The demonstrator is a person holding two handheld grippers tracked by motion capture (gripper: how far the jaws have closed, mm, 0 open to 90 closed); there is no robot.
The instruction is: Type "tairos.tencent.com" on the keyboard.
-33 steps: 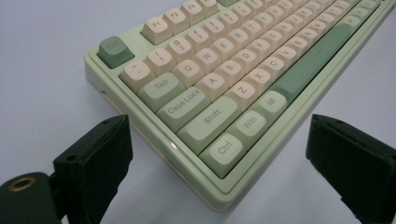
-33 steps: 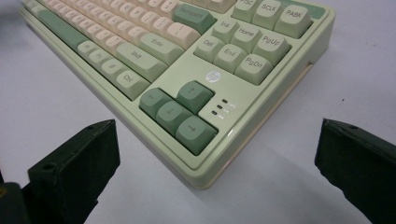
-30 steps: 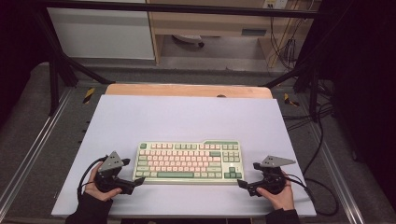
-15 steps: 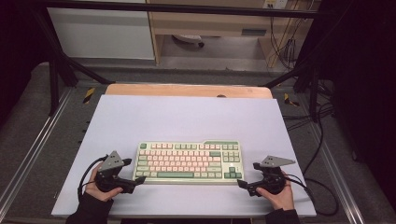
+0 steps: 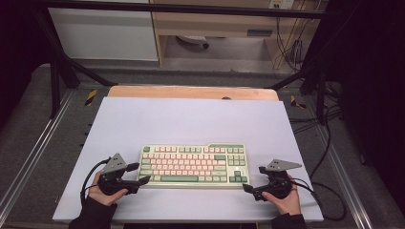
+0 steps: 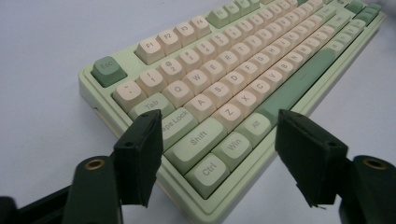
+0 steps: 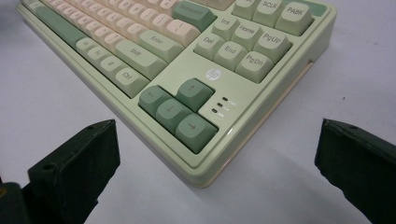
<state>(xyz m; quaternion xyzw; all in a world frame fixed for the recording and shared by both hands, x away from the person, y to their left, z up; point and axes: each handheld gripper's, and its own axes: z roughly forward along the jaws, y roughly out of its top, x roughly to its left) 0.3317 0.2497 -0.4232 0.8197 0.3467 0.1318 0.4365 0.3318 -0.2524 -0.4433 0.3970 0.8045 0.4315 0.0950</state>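
Observation:
A pale green keyboard (image 5: 193, 164) with cream and green keys lies flat on the white table (image 5: 191, 119), near its front edge. My left gripper (image 5: 142, 173) is at the keyboard's front left corner. In the left gripper view the two black jaws straddle that corner of the keyboard (image 6: 224, 84), by the Ctrl and Shift keys. My left gripper (image 6: 218, 116) has just been closing, and I see no firm press. My right gripper (image 5: 253, 179) is at the front right corner. There my right gripper (image 7: 218, 125) stands wide open, off the keyboard (image 7: 187, 60) on both sides of the arrow keys.
A wooden strip (image 5: 191, 92) runs along the table's far edge. Black frame posts (image 5: 57, 71) rise at the back corners, and cables (image 5: 329, 191) trail off the right side. The white top behind the keyboard is bare.
The left gripper's jaws have drawn closer together around the keyboard's front left corner. Neither hand has moved, and the keyboard lies where it was.

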